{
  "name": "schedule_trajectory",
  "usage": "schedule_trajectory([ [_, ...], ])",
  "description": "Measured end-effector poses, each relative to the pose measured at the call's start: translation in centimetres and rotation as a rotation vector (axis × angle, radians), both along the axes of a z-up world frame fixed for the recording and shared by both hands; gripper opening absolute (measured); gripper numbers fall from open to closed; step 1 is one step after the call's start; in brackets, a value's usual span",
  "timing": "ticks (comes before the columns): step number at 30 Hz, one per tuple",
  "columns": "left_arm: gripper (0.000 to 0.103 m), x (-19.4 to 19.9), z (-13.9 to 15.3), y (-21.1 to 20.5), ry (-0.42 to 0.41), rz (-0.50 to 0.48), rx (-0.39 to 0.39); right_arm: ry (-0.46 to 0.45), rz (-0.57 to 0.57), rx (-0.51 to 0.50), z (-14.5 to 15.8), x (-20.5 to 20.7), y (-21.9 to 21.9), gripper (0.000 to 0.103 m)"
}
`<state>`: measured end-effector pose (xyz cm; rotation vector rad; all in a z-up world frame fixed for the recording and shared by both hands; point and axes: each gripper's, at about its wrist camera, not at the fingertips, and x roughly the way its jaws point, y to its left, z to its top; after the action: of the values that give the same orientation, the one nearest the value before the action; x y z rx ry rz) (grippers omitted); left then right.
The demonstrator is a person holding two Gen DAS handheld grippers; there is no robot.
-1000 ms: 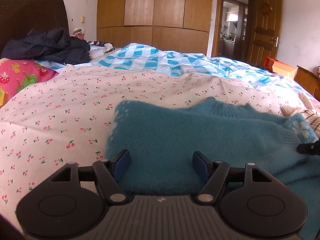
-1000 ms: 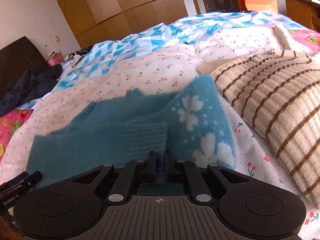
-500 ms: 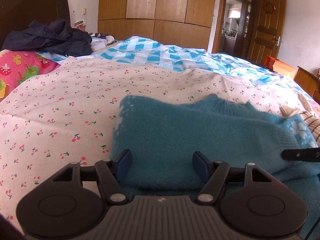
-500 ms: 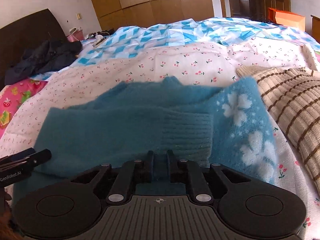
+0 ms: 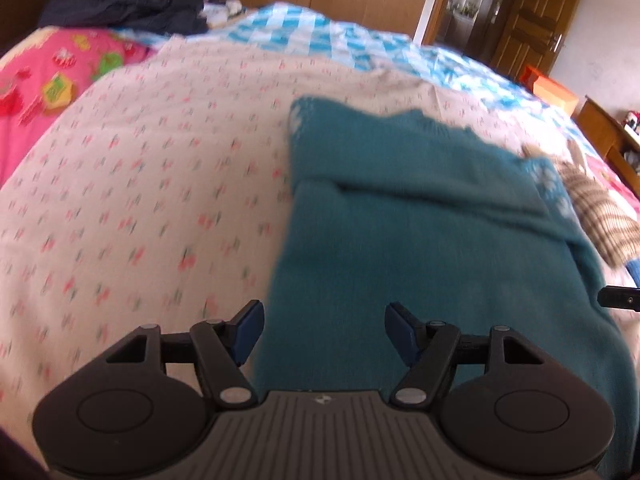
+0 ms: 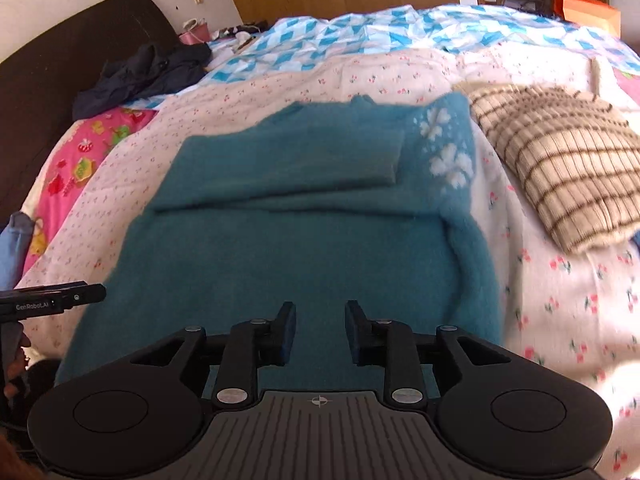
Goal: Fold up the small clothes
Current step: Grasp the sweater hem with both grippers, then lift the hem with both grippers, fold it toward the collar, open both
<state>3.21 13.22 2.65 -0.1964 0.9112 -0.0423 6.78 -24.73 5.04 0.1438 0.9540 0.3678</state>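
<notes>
- Blue pads on the left gripper (image 5: 324,330) stand wide apart with nothing pinched; the near left edge of the sweater (image 5: 420,240) runs under the gap, but it looks clear of the cloth.
- Right gripper (image 6: 320,330) is narrower and its jaws are opening right now. Nothing is between them, just teal knit below, and I can't tell if it brushes the fabric.
- Each gripper's tip pokes into the other's view at the frame edge, so they sit side by side over the near end.
- The sweater lies flat on the cherry-print sheet (image 5: 140,200) of the bed, a sleeve folded across the upper part, with white flower patches (image 6: 444,148) near the far right corner.
- Handling guess: fuzzy knit, soft and floppy, light, not slippery or fragile. It'll sag and drag rather than hold shape.
- I'd pinch the two near corners of the hem, one per gripper, and bite the full thickness so layers don't slide.
- A striped knit (image 6: 560,168) sits just right of it, so keep the fold off that.
</notes>
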Motion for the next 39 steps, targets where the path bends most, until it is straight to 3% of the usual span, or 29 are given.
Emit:
schedule_trajectory([
  [5,0.072,-3.9,-0.3,0.0,0.142,0.020,-0.018,0.113,-0.023,-0.033,-0.4,-4.8,-1.9,0.035],
  [12,0.068,-5.8,-1.7,-1.1,0.246,0.011,-0.016,0.176,-0.101,-0.064,-0.8,-9.2,-4.8,0.041],
  [17,0.067,-5.9,-1.9,-1.6,0.255,0.001,0.011,0.230,-0.143,-0.100,-1.9,-10.3,-5.7,0.043],
  [24,0.064,-5.1,-2.3,-1.7,0.288,-0.018,0.010,0.321,-0.122,-0.024,-4.2,-9.5,-5.5,0.043],
  [25,0.058,-5.1,-2.3,-1.6,0.287,-0.016,0.008,0.320,-0.117,-0.014,-4.2,-9.4,-5.5,0.042],
  [29,0.034,-5.3,-1.7,-1.0,0.265,0.009,-0.033,0.286,-0.122,0.071,-3.3,-9.6,-5.9,0.016],
  [31,0.017,-5.4,-1.1,-0.7,0.235,0.021,-0.060,0.254,-0.131,0.145,-2.7,-9.6,-6.0,0.013],
  [39,0.014,-4.8,1.2,0.0,0.092,0.050,-0.271,0.063,-0.189,0.402,0.7,-9.5,-5.9,0.011],
])
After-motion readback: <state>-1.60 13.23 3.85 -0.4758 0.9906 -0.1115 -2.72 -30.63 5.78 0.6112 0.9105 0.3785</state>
